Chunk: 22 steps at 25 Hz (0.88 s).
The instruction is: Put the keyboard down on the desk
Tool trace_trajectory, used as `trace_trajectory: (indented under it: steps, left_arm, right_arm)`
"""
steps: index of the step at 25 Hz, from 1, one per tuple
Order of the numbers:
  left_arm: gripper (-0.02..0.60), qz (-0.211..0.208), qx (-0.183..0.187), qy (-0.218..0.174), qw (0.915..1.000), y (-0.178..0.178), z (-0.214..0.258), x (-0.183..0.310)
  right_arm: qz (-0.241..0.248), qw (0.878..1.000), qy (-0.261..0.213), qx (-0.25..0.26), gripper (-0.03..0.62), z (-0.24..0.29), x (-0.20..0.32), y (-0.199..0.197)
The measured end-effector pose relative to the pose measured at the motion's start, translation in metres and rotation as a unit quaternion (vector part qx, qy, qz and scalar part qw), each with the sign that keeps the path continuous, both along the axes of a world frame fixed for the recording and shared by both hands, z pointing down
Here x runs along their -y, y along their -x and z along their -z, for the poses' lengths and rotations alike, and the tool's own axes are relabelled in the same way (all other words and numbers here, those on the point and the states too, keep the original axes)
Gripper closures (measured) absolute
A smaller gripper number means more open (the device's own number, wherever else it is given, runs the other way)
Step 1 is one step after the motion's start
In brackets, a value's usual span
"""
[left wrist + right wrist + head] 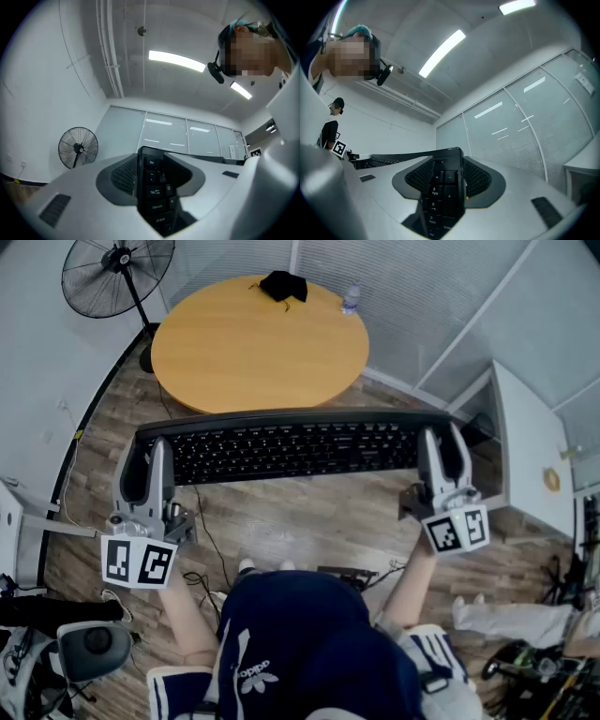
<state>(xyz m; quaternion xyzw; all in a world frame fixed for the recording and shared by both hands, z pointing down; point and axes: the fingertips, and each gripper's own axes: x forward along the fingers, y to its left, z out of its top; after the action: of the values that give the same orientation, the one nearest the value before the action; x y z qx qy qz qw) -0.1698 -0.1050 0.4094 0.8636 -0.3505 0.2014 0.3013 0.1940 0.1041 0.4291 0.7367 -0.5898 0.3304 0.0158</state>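
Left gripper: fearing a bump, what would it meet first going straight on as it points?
The left gripper, shut on the keyboard, points ahead and downward. The near left edge of the round table looks first in line, though it could reach the wooden floor short of it; depth is unclear.

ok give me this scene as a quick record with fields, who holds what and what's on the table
held object: keyboard, black, keys facing up
left gripper: closed on the keyboard's left end
right gripper: closed on the keyboard's right end
keyboard position: in the air by the near edge of the round table, not yet set down
on the table: black item and bottle, both at the far edge
nearby: fan standing to the table's left
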Motion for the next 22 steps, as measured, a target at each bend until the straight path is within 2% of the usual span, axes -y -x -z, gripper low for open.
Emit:
trace_trajectory:
  steps: [9, 22]
  left_arm:
    - [0.422, 0.003, 0.018, -0.001, 0.9998, -0.0025, 0.003, 0.0027]
    - [0.422, 0.018, 0.023, 0.007, 0.9996, 0.0007, 0.0062, 0.0005]
  right_arm:
    - [-0.002, 1.0, 0.013, 0.017, 0.407, -0.0038, 0.0037, 0.0003]
    - [0.002, 0.999, 0.024, 0.031, 0.405, -0.0066, 0.0064, -0.0001]
